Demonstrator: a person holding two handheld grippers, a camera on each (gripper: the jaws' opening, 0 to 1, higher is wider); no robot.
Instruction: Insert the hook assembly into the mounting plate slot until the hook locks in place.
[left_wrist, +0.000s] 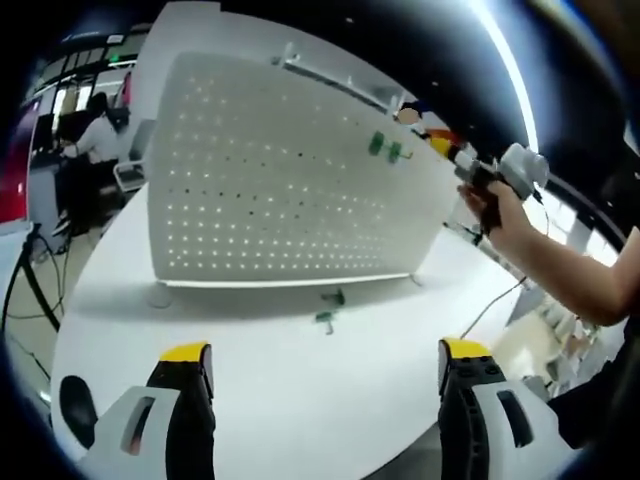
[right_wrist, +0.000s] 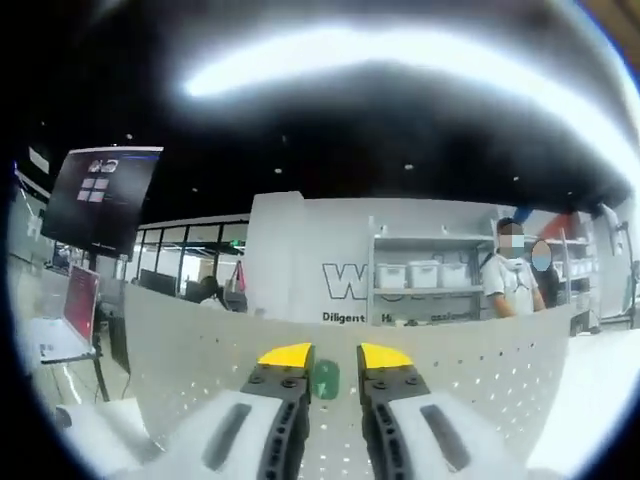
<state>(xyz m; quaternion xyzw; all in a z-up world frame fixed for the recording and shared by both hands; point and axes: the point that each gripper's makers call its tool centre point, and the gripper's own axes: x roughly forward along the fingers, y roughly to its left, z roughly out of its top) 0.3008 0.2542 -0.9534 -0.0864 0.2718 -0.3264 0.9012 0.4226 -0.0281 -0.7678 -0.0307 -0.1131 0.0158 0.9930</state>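
The white perforated mounting plate (left_wrist: 270, 190) stands upright on the table. Two green hook pieces (left_wrist: 385, 149) sit at its upper right face. In the left gripper view a hand holds my right gripper (left_wrist: 470, 165) just to the right of them, its yellow tips toward the plate. In the right gripper view my right gripper (right_wrist: 335, 357) has its jaws close together, with a green hook (right_wrist: 325, 379) between them against the plate (right_wrist: 180, 350). My left gripper (left_wrist: 326, 350) hangs wide open over the table's near side, holding nothing. Two more green hooks (left_wrist: 329, 308) lie at the plate's foot.
The white table (left_wrist: 300, 400) curves away to edges at left and right. A cable (left_wrist: 490, 305) trails off the right side. People sit at desks beyond the left edge (left_wrist: 95, 135). Behind the plate are shelves with bins (right_wrist: 420, 275) and a standing person (right_wrist: 510, 280).
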